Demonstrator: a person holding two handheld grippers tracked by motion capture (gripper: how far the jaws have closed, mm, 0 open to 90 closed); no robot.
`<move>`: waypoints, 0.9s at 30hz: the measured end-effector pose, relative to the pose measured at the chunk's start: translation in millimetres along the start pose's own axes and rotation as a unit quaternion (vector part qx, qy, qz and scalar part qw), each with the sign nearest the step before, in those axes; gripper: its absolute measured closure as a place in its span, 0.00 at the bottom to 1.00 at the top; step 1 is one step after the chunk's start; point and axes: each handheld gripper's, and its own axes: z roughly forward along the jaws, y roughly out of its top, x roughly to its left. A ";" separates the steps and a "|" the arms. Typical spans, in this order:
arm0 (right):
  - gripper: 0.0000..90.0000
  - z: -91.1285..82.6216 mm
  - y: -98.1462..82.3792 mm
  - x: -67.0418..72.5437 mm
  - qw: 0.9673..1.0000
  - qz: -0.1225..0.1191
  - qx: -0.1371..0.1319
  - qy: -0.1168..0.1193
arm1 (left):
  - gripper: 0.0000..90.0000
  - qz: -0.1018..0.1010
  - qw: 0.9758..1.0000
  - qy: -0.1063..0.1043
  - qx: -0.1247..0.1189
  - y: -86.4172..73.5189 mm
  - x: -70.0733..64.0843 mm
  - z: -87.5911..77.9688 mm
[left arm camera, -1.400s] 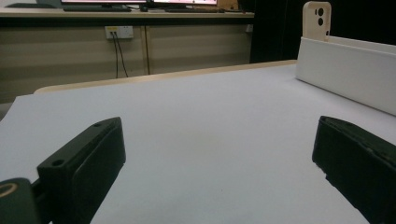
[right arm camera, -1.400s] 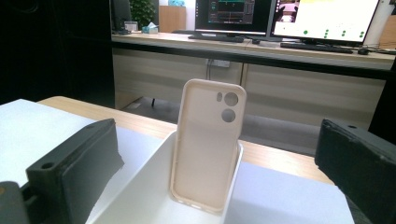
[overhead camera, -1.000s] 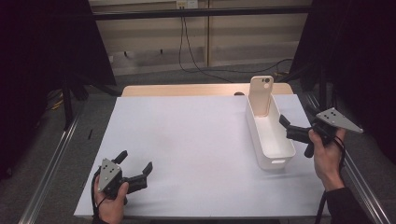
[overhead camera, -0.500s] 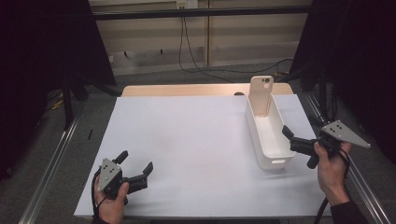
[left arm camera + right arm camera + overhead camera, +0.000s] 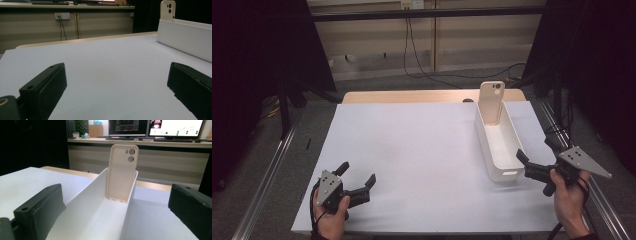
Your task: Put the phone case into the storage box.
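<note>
A long white bin [image 5: 500, 160] lies on the white table sheet [image 5: 412, 150] at the right. A beige phone case [image 5: 491, 101] stands upright against the bin's far end wall, camera holes up; the right gripper view shows the case [image 5: 121, 176] at the far end of the bin [image 5: 95, 220]. My right gripper [image 5: 534, 162] is open at the bin's near end, with nothing between its jaws. My left gripper [image 5: 357, 178] rests open near the front left of the sheet, holding nothing. From the left gripper view the bin [image 5: 186, 41] and case [image 5: 167, 10] lie far right.
A wooden table edge [image 5: 412, 96] shows beyond the sheet. Metal rails [image 5: 267, 175] run along both sides of the table. Cables [image 5: 417, 55] hang at the back wall. Monitors [image 5: 175, 126] stand on a desk behind.
My right gripper has drawn back toward the front edge, from beside the bin's right wall to its near end. The left gripper has stayed still.
</note>
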 end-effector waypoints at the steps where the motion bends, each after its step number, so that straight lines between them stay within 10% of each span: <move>1: 0.00 -1.6 -1.6 0.5 1.000 0.001 0.000 -0.002 | 0.03 0.000 1.000 0.000 0.000 0.1 -0.2 -0.1; 27: 0.00 -34.5 -36.7 5.9 1.000 0.010 0.011 -0.025 | 0.03 0.004 1.000 0.000 0.006 -1.9 -4.8 -6.6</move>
